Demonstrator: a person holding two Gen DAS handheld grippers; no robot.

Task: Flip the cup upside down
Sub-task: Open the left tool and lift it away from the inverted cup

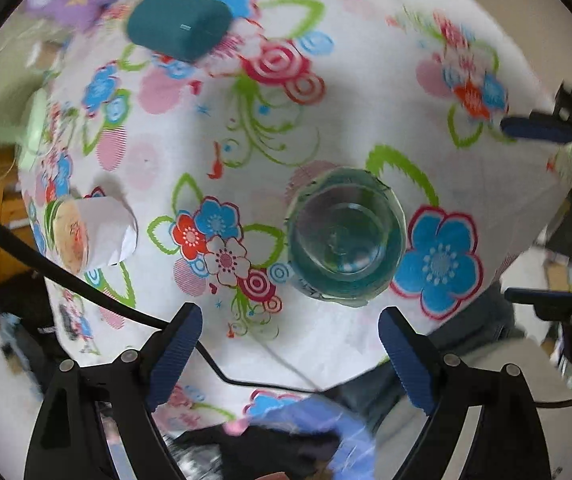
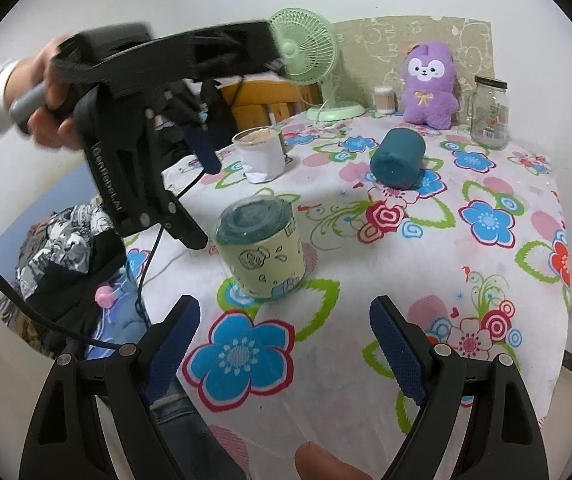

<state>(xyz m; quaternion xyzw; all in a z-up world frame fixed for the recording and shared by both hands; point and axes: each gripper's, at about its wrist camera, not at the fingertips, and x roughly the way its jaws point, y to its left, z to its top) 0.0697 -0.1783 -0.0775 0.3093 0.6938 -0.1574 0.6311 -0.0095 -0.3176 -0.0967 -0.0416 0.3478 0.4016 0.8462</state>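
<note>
cup (image 2: 261, 247) stands on the floral tablecloth (image 2: 426, 264) near the table's front edge, clear base up, mouth down, pale yellow cartoon sleeve round it. left wrist view looks straight down on it (image 1: 345, 236): round glass w/ teal tint, sleeve not visible there. right view alone shows the sleeve, plus back-of-table stuff: mint fan (image 2: 306, 52), purple plush (image 2: 430, 84), glass jar (image 2: 490, 112). both views show the teal cylinder (image 2: 398, 158) lying on its side & a paper-wrapped tub (image 2: 262, 154). left gripper (image 1: 290, 354) spread wide, holding nothing, above the cup. right gripper (image 2: 286, 346) spread too, empty, cup just ahead. pads ribbed blue.
</note>
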